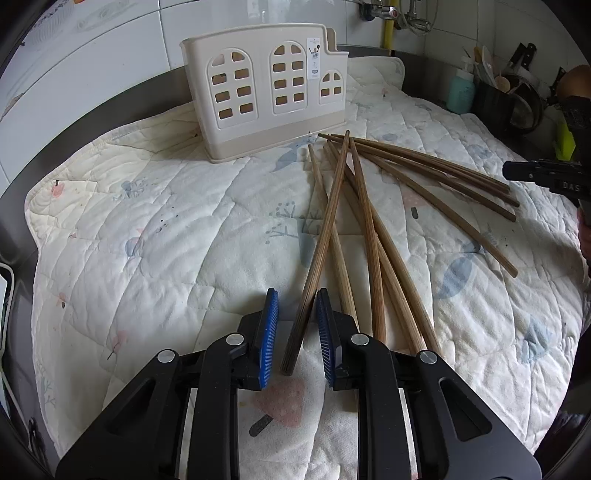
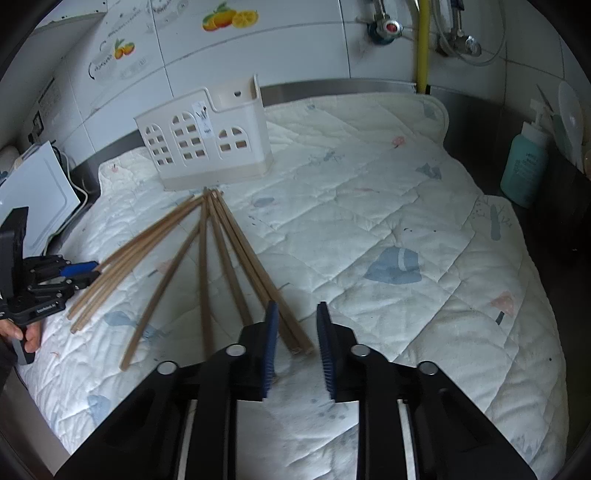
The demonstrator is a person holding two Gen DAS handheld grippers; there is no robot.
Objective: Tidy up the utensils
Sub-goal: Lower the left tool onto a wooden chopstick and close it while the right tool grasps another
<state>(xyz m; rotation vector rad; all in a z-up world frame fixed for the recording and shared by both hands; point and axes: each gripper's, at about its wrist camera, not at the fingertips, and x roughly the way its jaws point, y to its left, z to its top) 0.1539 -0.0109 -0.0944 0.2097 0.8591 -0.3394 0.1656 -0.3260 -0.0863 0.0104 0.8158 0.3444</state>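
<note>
Several long wooden chopsticks [image 1: 373,229] lie fanned out on a white quilted mat [image 1: 166,229], their tips meeting in front of a beige utensil holder [image 1: 264,92] with arched window holes. My left gripper [image 1: 295,295] is open, its blue pads on either side of the thick end of one chopstick [image 1: 317,266]. My right gripper [image 2: 296,308] is open just above the mat, with the ends of two chopsticks [image 2: 291,328] between its pads. The holder [image 2: 207,147] and the fan of chopsticks [image 2: 207,258] also show in the right wrist view.
A teal soap bottle [image 2: 524,166] and a black pot of kitchen tools [image 1: 495,99] stand at the right by the steel counter edge. A white appliance [image 2: 33,199] sits at the left. Tiled wall and taps [image 2: 388,27] are behind.
</note>
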